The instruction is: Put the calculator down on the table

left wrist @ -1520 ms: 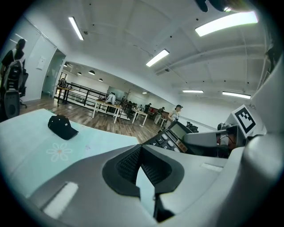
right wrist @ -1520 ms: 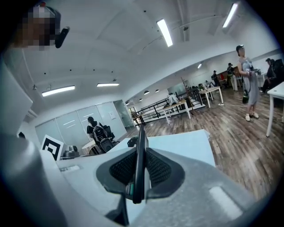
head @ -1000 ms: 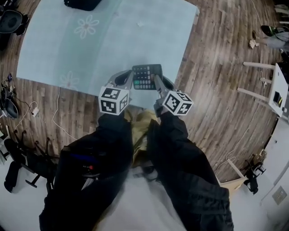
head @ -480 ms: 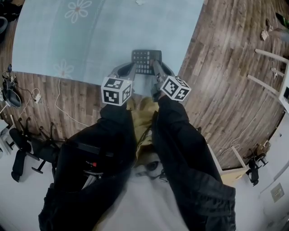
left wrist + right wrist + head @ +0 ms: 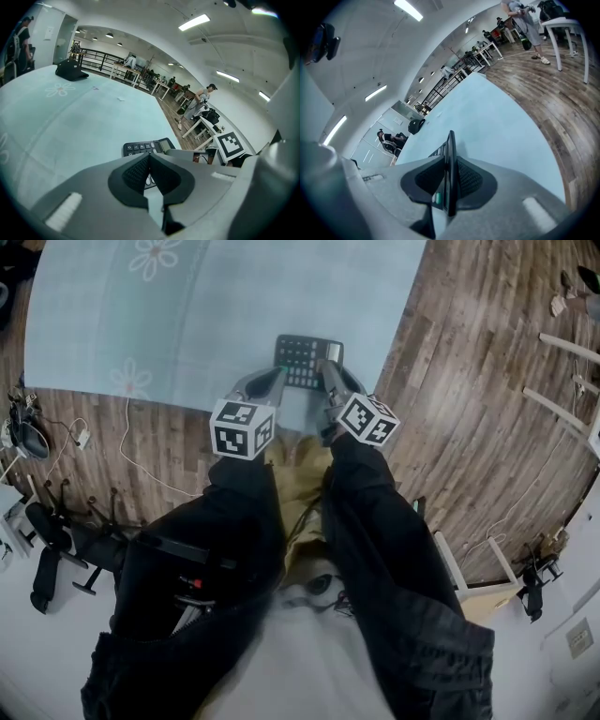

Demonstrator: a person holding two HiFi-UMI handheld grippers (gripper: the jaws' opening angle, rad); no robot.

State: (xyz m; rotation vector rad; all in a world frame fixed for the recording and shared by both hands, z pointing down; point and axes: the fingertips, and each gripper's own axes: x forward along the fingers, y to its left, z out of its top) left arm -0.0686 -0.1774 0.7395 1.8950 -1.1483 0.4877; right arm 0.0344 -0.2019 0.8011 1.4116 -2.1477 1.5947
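Note:
A dark calculator (image 5: 307,360) with rows of keys lies flat over the near edge of the light blue table (image 5: 216,315). My right gripper (image 5: 323,373) is shut on its right side. In the right gripper view the calculator (image 5: 450,154) shows edge-on, clamped between the ribbed pads (image 5: 468,178). My left gripper (image 5: 279,381) is just left of it, shut with nothing between its pads. From the left gripper view the calculator (image 5: 147,146) shows beyond the closed left gripper (image 5: 149,161). Whether the calculator touches the table, I cannot tell.
A black cap (image 5: 70,70) sits far back on the table. Flower prints (image 5: 155,257) mark the cloth. Wooden floor (image 5: 469,381) surrounds the table, with a white cable (image 5: 131,451) at the left and white furniture legs (image 5: 562,348) at the right. People stand farther off.
Both grippers have edged slightly farther over the table's near edge, carrying the calculator along. The right gripper's hold is unchanged and the left stays shut.

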